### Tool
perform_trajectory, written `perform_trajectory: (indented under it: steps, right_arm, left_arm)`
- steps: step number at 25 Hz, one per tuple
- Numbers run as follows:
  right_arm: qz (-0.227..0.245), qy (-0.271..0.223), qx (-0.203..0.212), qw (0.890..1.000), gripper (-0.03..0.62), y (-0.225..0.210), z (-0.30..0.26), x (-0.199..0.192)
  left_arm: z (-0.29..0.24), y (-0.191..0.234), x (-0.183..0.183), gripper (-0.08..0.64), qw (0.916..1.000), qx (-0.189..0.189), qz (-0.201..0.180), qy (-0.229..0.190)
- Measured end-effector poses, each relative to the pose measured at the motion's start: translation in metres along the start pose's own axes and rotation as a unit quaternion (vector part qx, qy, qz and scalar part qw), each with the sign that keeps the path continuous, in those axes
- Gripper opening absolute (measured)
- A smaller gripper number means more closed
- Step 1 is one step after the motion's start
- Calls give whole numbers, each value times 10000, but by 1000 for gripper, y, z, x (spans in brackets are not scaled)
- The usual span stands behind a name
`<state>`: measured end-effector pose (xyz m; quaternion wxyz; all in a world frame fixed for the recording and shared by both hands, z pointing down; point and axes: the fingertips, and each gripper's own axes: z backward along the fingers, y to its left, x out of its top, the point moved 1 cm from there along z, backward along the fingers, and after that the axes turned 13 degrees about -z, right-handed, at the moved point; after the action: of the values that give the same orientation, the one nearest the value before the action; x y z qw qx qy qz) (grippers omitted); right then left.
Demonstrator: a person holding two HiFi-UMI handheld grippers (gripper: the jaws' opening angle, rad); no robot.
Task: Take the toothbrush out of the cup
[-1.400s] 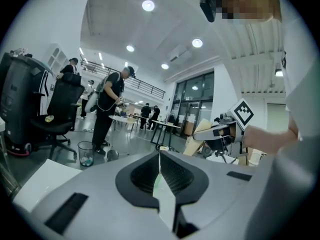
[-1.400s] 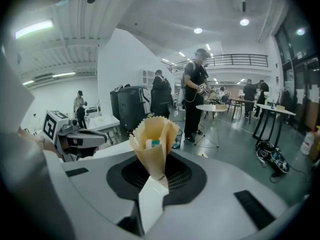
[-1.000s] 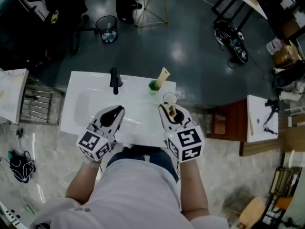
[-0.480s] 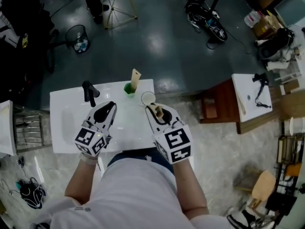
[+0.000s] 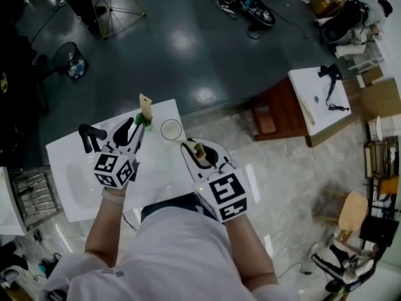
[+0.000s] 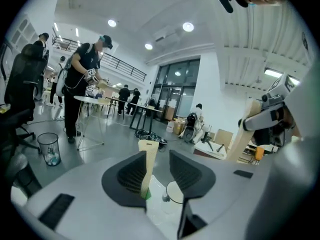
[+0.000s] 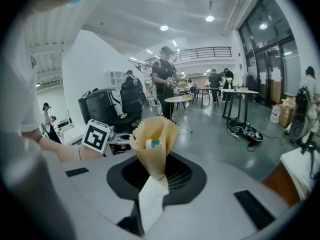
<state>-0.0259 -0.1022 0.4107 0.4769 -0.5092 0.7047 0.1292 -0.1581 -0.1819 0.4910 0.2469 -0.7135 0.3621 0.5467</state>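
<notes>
A small green cup [image 5: 148, 122] stands at the far edge of the white sink counter [image 5: 69, 180], with a tall beige toothbrush pack [image 5: 145, 107] upright in it. My left gripper [image 5: 133, 128] reaches around that pack; its jaws have just been opening. In the left gripper view the pack [image 6: 148, 159] rises close to the left jaw, with a gap to the right one. My right gripper [image 5: 198, 150] is shut on a tan paper sleeve [image 7: 154, 144], a white and blue tip showing inside it. A clear glass [image 5: 170, 129] stands between the two grippers.
A black faucet [image 5: 88, 137] rises left of my left gripper. Right of the counter stand a brown table [image 5: 276, 111] and a white table [image 5: 319, 99]. A wire bin [image 5: 70, 61] sits on the dark floor beyond. People work at tables farther off.
My left gripper has moved forward to the green cup and its jaws have opened around the beige pack. The right gripper has shifted slightly, still holding the paper sleeve.
</notes>
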Motion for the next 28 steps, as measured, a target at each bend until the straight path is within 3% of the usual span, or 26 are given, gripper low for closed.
perform_trajectory:
  steps: [10, 17, 28]
  right_arm:
    - [-329, 188, -316, 9988, 64, -38, 0, -23]
    - [-430, 245, -471, 9977, 64, -59, -3, -29]
    - [-440, 184, -478, 9977, 64, -68, 9, -32]
  left_arm:
    - [-64, 14, -42, 260, 9978, 169, -200, 604]
    - [-85, 29, -56, 262, 9947, 517, -273, 847]
    - [-80, 26, -43, 96, 9931, 861, -454, 651]
